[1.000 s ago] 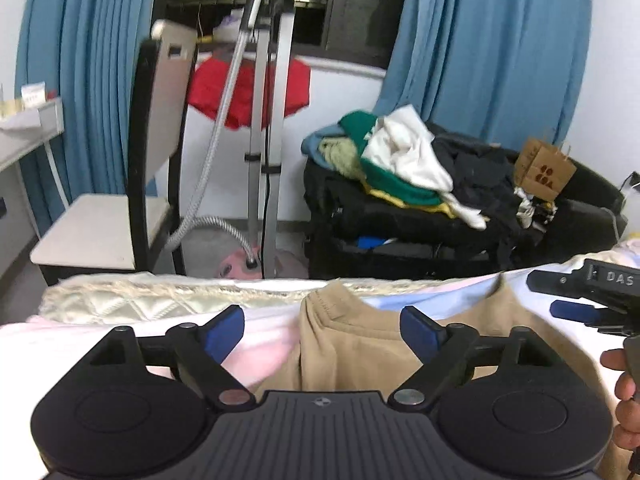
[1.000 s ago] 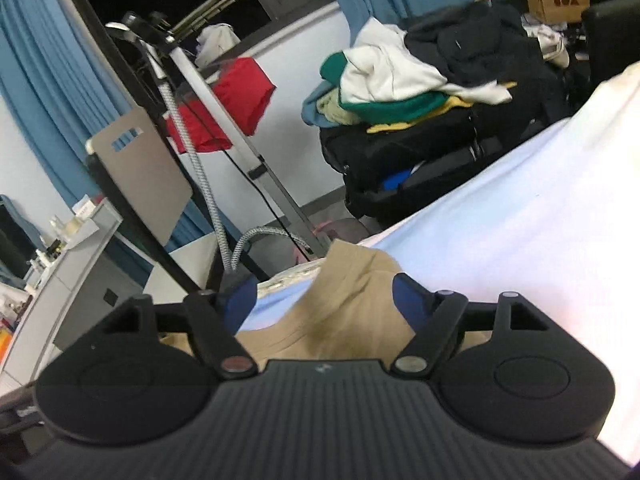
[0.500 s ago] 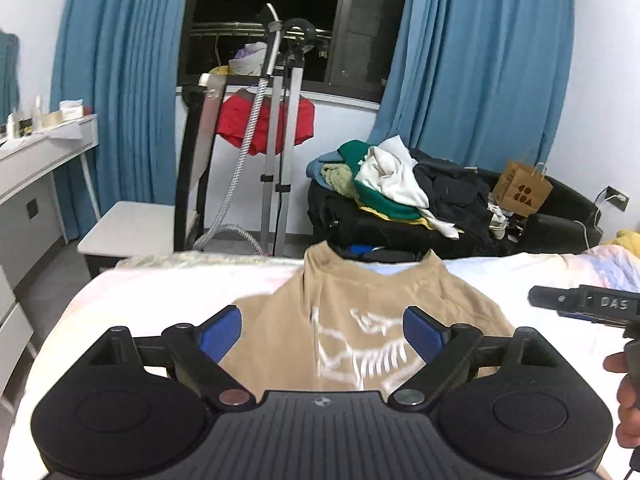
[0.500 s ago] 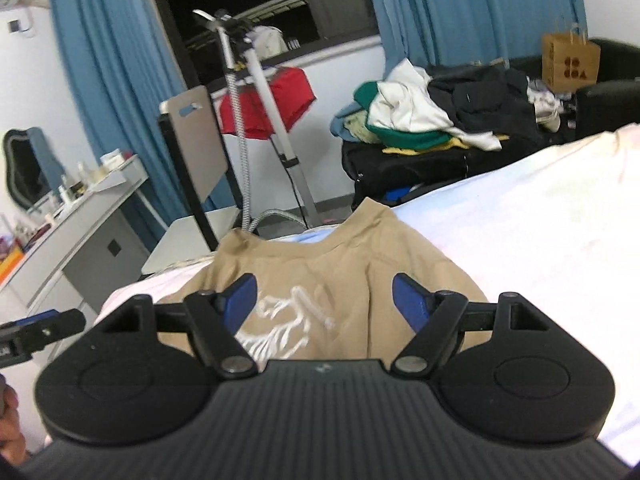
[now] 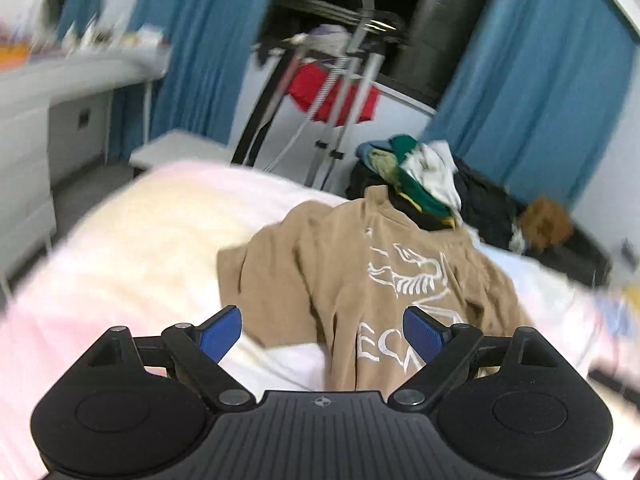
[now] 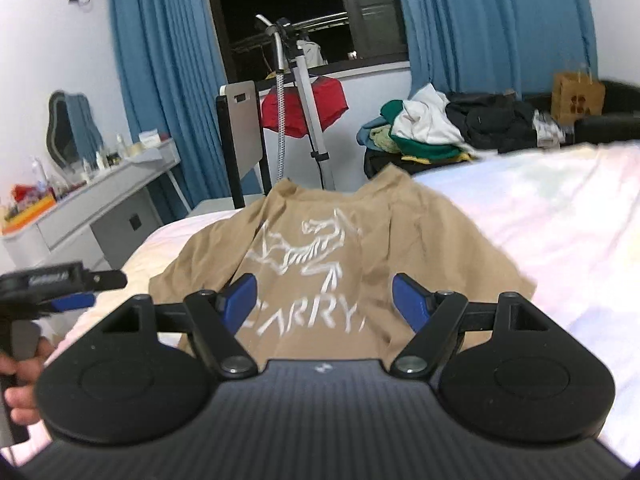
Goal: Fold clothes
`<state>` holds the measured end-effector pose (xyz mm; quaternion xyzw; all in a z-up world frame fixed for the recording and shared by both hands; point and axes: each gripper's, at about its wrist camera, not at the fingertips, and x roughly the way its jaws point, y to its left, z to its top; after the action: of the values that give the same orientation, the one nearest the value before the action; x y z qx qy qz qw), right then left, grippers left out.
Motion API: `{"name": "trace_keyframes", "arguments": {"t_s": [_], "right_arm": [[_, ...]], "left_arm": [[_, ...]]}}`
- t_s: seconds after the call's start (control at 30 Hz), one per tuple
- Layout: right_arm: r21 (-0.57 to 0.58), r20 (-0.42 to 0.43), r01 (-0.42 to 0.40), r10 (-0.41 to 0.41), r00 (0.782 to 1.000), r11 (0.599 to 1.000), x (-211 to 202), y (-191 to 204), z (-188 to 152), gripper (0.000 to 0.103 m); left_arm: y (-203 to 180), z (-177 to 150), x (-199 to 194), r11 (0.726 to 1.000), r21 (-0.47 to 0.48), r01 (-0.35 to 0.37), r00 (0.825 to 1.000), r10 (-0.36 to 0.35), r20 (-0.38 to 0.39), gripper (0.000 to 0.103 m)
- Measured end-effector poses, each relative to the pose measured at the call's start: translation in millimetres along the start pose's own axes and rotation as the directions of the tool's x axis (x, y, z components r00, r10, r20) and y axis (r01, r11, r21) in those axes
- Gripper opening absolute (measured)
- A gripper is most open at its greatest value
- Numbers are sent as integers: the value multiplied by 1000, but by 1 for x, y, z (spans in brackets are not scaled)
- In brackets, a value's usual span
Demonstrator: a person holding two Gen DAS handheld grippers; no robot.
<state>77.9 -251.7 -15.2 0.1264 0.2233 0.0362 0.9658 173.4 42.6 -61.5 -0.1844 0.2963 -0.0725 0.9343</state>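
The tan cotton T-shirt with a white bird print and white letters (image 6: 320,248) lies spread on the bed with the pale pink and white sheet (image 6: 560,224). It is a bit rumpled, and its neck end points away from both claws, toward the window.

The right claw (image 6: 324,300) hangs just over the near edge of the shirt. Its two blue fingers (image 6: 406,300) stand wide apart and grip nothing. The white letters sit right between them.

The left claw (image 5: 322,334) is released too, with its blue fingers (image 5: 424,338) spread and nothing in them. The shirt lies in front of it and a little to its right, with one sleeve bunched up ahead of the left finger. This view is blurry.

Far in front of the claws, past the bed, there is a messy pile of green, white and black clothes (image 6: 432,128). A red cloth (image 6: 304,108) hangs by a silver metal stand (image 6: 308,92). Blue curtains (image 6: 168,72) frame the dark window.
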Motion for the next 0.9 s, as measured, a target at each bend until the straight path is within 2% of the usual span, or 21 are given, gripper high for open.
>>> {"name": "trace_keyframes", "arguments": {"t_s": [0.13, 0.3, 0.37, 0.43, 0.5, 0.63, 0.7, 0.83, 0.9], "right_arm": [[115, -71, -17, 25, 997, 993, 10, -17, -13, 76], [201, -57, -45, 58, 997, 979, 20, -29, -14, 76], [214, -59, -50, 64, 996, 976, 28, -33, -17, 76], [221, -73, -37, 54, 996, 975, 38, -37, -20, 76], [240, -88, -22, 44, 995, 971, 46, -42, -23, 76], [316, -77, -13, 39, 996, 949, 49, -57, -20, 76], [328, -67, -3, 26, 997, 945, 48, -61, -17, 76], [346, -53, 8, 11, 999, 938, 47, -68, -16, 76], [357, -49, 12, 6, 999, 934, 47, -73, -14, 76]], "left_arm": [[27, -5, 30, 991, -136, 3, 1000, -6, -19, 87], [59, -4, 79, 965, -260, -35, 999, 26, -36, 77], [73, -5, 96, 943, -331, -44, 999, 38, -25, 61], [82, -3, 105, 926, -375, -47, 999, 50, -3, 25], [89, 4, 106, 929, -368, -28, 999, 36, 15, 6], [93, 39, 87, 953, -294, -77, 993, 101, 64, 4], [98, 65, 80, 956, -258, -137, 983, 163, 81, 4], [113, 101, 87, 933, -234, -275, 955, 293, 48, 4], [114, 104, 103, 926, -164, -340, 938, 347, 10, 5]]}}
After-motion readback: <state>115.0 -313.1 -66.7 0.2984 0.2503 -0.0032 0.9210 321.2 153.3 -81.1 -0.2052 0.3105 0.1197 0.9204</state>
